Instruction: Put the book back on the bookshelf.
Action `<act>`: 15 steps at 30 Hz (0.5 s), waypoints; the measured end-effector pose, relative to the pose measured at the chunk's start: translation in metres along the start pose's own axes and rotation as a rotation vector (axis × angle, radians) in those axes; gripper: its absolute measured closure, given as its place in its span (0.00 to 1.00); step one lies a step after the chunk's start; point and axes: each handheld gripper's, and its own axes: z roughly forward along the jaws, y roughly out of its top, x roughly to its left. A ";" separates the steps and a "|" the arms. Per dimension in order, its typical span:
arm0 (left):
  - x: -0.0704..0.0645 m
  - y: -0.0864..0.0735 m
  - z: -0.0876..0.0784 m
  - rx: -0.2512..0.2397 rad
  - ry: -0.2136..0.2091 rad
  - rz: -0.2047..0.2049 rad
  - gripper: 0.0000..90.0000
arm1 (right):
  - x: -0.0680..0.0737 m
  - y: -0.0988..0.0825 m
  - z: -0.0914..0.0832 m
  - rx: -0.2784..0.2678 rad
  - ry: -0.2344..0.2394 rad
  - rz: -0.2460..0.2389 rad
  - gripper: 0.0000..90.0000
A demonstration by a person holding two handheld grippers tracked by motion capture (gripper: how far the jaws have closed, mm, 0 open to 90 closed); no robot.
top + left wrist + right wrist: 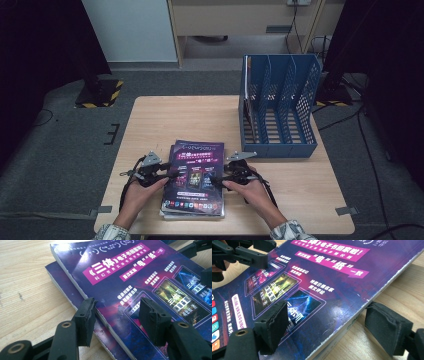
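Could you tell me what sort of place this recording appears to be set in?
Probably an office-like recording space: a small wooden table on grey carpet, a blue file rack beside stacked magazines, and black curtains at the sides.

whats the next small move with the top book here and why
Probably close both grippers on the top book. The left gripper and right gripper each straddle an edge of it with jaws apart, not yet pinching, and the blue file rack stands ready behind.

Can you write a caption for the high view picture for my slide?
Two hand-held black grippers, left and right, flank a stack of purple glossy magazines on a wooden table beside a blue plastic file rack.
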 end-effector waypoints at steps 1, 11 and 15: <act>0.000 0.000 0.000 0.000 0.000 0.000 0.52 | 0.000 0.000 0.000 -0.001 -0.001 0.000 0.22; 0.000 0.000 0.000 -0.001 -0.001 0.000 0.51 | 0.011 0.010 -0.008 -0.066 -0.017 -0.048 0.22; 0.000 -0.001 0.000 -0.005 0.001 -0.001 0.51 | 0.018 0.020 -0.011 -0.110 0.015 -0.054 0.24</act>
